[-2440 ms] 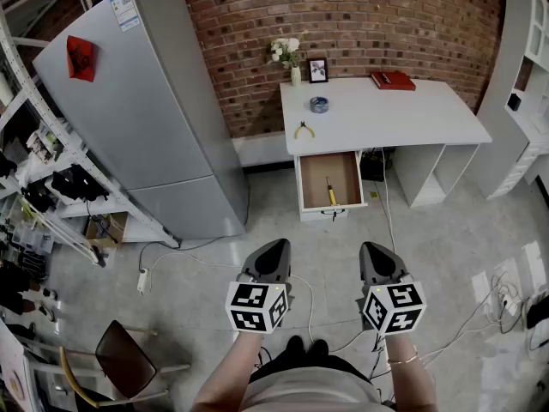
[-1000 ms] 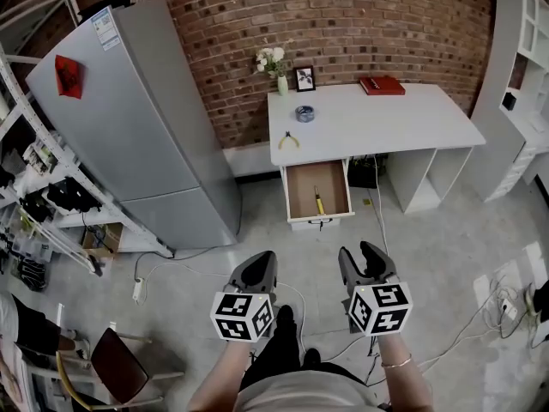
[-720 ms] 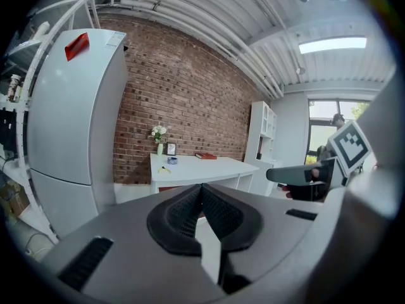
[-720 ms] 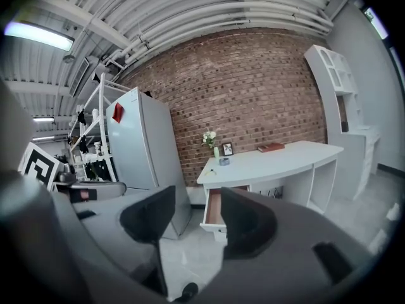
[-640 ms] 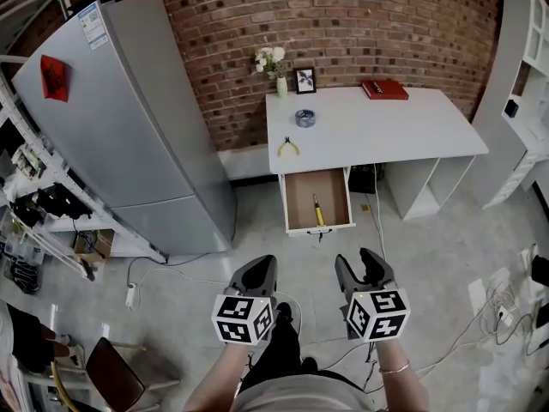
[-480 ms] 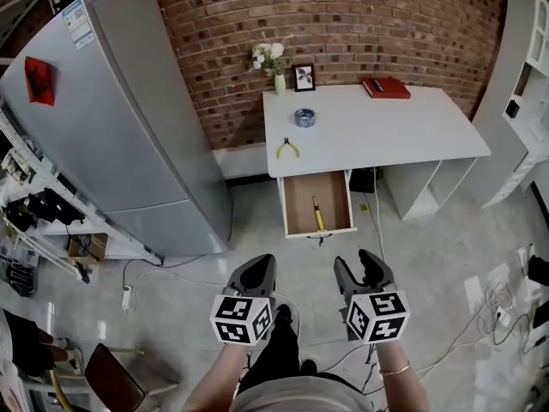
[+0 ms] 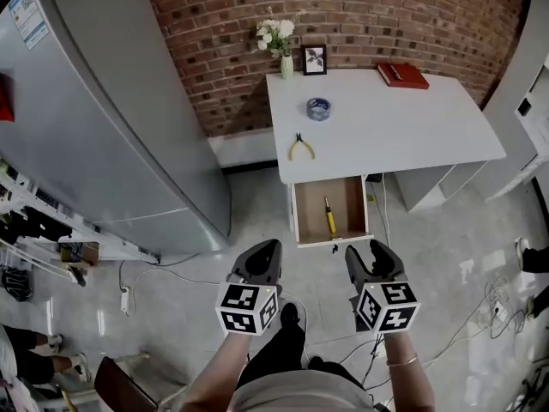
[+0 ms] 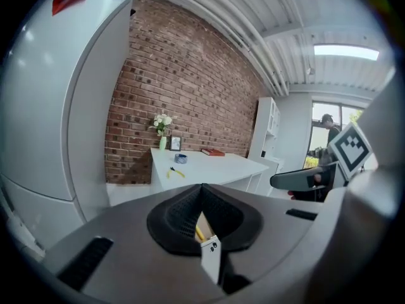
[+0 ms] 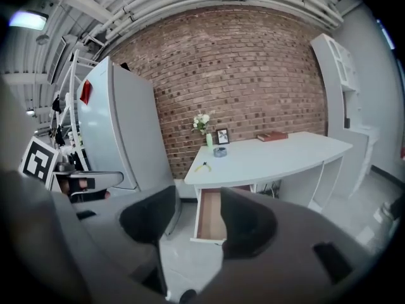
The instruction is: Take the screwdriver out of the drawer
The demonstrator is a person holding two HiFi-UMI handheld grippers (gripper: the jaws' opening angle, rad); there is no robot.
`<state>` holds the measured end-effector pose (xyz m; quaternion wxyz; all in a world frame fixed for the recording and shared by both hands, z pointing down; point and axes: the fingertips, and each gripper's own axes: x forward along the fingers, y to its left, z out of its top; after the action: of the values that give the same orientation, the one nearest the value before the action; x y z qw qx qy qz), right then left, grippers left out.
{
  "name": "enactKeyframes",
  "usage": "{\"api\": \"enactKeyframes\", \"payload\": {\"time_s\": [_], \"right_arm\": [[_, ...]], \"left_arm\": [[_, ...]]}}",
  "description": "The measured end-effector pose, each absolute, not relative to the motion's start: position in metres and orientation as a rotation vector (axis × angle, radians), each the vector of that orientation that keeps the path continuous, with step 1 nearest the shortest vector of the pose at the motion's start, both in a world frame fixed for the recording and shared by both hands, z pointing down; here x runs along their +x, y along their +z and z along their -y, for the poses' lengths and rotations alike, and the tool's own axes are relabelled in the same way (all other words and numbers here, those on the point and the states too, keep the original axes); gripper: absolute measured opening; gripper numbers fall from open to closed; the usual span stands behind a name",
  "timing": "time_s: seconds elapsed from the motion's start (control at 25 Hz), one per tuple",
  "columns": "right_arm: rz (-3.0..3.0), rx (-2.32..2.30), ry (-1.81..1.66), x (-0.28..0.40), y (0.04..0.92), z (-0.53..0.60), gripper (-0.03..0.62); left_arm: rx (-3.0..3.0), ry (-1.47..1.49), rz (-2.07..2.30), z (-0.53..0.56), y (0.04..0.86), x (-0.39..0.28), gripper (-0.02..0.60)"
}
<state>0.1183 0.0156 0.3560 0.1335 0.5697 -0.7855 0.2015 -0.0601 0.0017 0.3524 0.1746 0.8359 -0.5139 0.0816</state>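
The wooden drawer [image 7: 331, 215] stands pulled out under the left end of the white desk [image 7: 403, 136]. Inside it lies the screwdriver [image 7: 329, 218] with a yellow handle, lengthwise. Both grippers hover over the floor in front of the drawer, short of it and touching nothing. My left gripper [image 7: 264, 251] has its jaws together and holds nothing; in the left gripper view [image 8: 201, 190] a sliver of the drawer and the yellow handle [image 8: 199, 232] shows below the tips. My right gripper [image 7: 371, 254] stands open and empty, and the drawer [image 9: 209, 215] shows in the gap between its jaws [image 9: 197, 219].
Yellow pliers [image 7: 300, 148], a tape roll [image 7: 318, 108], a red book [image 7: 403, 75], a vase of flowers [image 7: 286, 58] and a photo frame [image 7: 314, 58] lie on the desk. A tall grey fridge [image 7: 111, 118] stands left. Cables [image 7: 377, 354] trail over the floor by my feet.
The desk and drawer have come closer and now sit more to the right in the head view. Both grippers have moved forward toward the drawer, side by side.
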Motion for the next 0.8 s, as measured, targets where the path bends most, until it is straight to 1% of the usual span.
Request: {"api": "enactKeyframes", "payload": {"time_s": [0.28,0.8], "right_arm": [[2.185,1.668,0.644,0.105,0.376,0.022,0.21],[2.085,1.602,0.719,0.097,0.439,0.077,0.21]], "left_arm": [[2.352,0.226,1.411,0.043,0.365,-0.079,-0.008],[2.293,0.267,1.383,0.08,0.408,-0.093,-0.008]]}}
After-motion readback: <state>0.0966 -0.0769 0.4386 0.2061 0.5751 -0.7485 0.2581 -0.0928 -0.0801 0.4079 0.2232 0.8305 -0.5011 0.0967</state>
